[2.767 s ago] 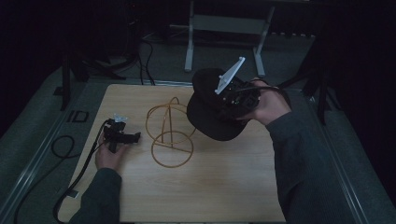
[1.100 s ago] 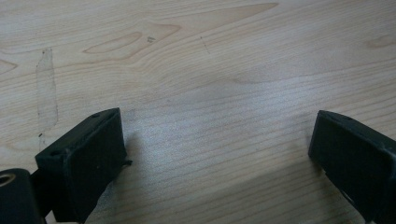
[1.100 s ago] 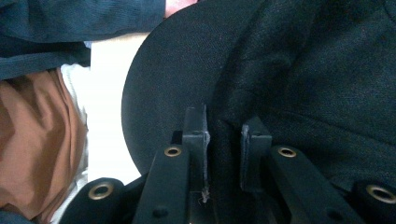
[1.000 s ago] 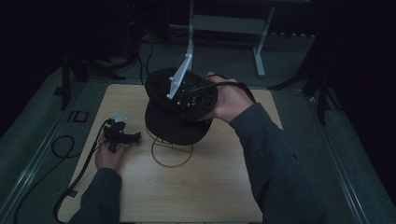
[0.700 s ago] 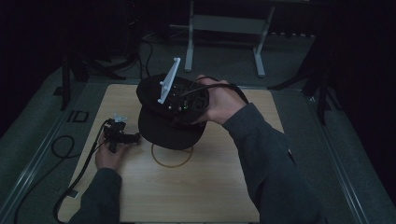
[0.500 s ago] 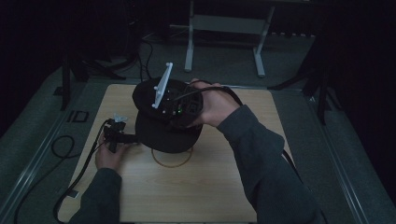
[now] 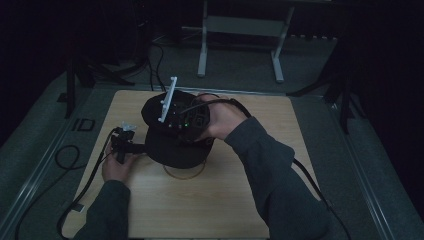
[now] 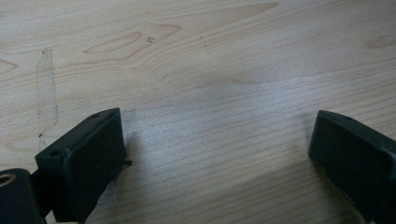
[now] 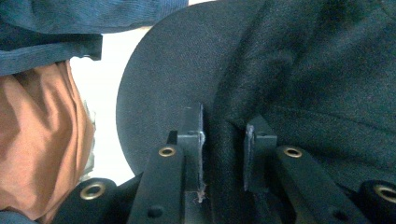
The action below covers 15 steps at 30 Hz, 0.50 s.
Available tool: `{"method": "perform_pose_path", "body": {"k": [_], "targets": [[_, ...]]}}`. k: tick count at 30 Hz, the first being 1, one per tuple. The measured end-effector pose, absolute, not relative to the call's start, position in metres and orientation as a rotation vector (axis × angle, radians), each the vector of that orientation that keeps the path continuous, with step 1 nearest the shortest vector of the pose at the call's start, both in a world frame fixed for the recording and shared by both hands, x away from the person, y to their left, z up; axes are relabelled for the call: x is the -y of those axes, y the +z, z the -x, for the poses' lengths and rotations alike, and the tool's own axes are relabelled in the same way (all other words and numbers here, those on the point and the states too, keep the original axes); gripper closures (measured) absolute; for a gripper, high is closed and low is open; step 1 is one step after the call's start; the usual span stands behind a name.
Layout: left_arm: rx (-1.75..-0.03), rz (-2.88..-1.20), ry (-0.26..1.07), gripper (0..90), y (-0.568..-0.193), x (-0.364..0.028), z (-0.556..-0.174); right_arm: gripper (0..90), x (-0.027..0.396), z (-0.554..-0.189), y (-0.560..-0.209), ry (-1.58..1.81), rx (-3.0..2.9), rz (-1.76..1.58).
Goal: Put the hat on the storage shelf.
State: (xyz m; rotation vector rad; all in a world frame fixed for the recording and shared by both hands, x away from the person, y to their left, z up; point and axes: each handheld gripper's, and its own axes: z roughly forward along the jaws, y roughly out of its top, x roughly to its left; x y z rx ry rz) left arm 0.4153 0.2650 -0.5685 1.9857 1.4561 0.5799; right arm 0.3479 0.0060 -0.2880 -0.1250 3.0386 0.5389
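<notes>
A black brimmed hat (image 7: 172, 150) sits over a gold wire stand, of which a piece of the base ring (image 7: 186, 173) shows below the brim. My right gripper (image 7: 182, 125) is on the hat's top, held from the right. In the right gripper view its jaws (image 9: 223, 135) stand narrow with a fold of the hat's cloth (image 9: 303, 70) pinched between them; they have just been opening a little. My left gripper (image 7: 131, 146) rests on the wooden table left of the hat, open, with bare wood between its pads (image 8: 217, 154).
The wooden table (image 7: 200, 210) has free room in front of and to the right of the hat. Cables trail off its left edge (image 7: 75, 165). A blue sleeve (image 9: 70, 18) and orange cloth (image 9: 37, 140) lie beyond the brim. A metal frame (image 7: 240, 30) stands behind.
My right hand has carried the hat leftward and down over the wire stand, which is now mostly covered. The left gripper has stayed in place.
</notes>
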Motion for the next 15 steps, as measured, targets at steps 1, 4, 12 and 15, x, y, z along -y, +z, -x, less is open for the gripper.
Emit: {"method": "perform_pose_path", "body": {"k": [1, 4, 12, 15], "targets": [[-1.456, -1.986, 0.579, 3.3, -0.5685, -0.265, -0.4153, 72.0, -0.0064, -0.3487, -0.2889, 0.541, -3.04, 0.123], [-1.457, -1.985, 0.579, 3.3, -0.5686, -0.265, -0.4153, 70.9, -0.0074, -0.3494, -0.2904, 0.541, -3.043, 0.123], [-1.457, -1.986, 0.578, 3.3, -0.5685, -0.2651, -0.4153, 70.3, -0.0112, -0.3496, -0.2933, 0.565, -3.046, 0.111], [-1.457, -1.986, 0.577, 3.3, -0.5685, -0.2651, -0.4152, 69.7, -0.0086, -0.3492, -0.2877, 0.661, -3.056, 0.121]]}}
